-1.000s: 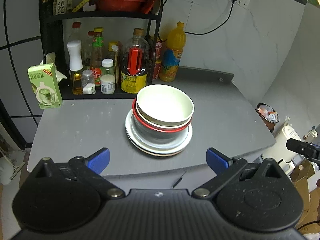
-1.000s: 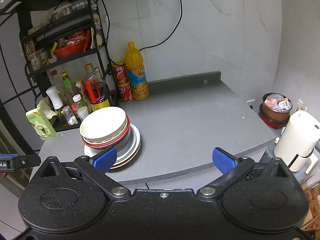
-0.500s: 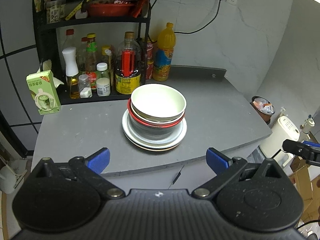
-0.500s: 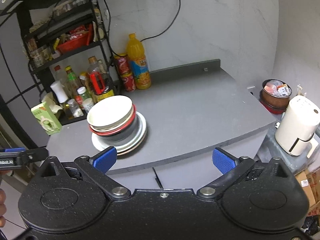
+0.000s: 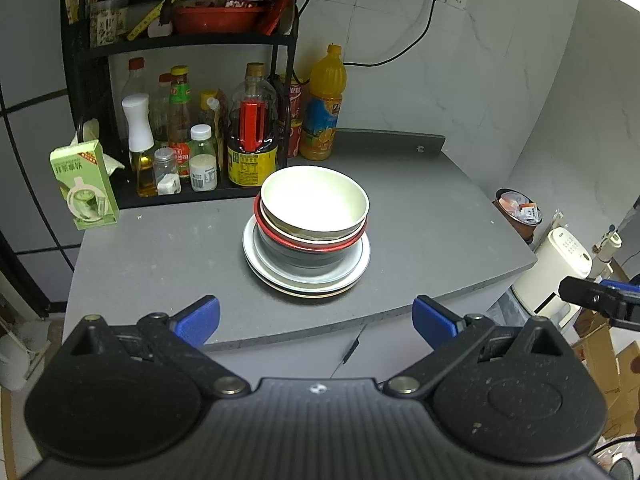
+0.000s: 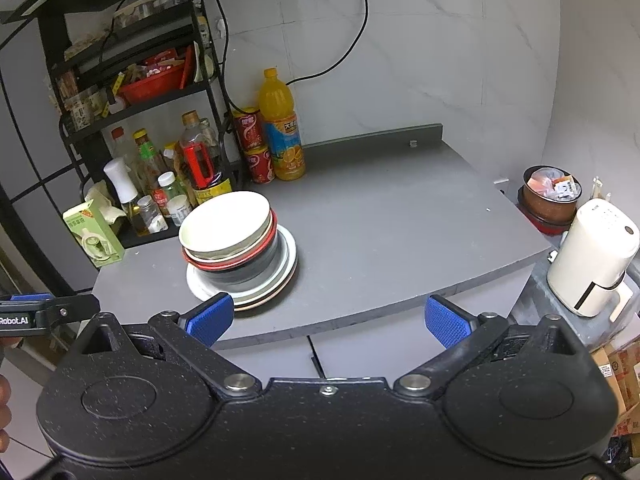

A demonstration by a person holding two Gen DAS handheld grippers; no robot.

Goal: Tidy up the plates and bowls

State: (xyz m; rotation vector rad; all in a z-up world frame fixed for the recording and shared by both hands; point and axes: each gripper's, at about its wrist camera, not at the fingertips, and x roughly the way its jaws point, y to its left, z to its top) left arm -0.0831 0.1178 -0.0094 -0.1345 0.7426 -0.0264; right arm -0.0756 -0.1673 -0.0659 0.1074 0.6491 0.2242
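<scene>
Both hand-held grippers, left [image 5: 316, 316] and right [image 6: 329, 316], hung wide and empty off the counter [image 5: 420, 224] edge. Bowls [image 5: 314, 208] sat nested on plates [image 5: 306, 276] mid-counter, apparently finished; pulling straight away would avoid knocking them.

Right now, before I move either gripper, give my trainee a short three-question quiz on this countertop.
1. True or false: the left gripper and the right gripper are both open and hold nothing.
2. What sits on top of the stack on the grey countertop? A) a cream bowl B) a flat plate C) a red can
3. Fill in: the orange juice bottle stands to the ___ of the black rack, as the views show it.

Key: 1 true. 2 A, the cream bowl, above a red-rimmed bowl and the plates. 3 right.
</scene>
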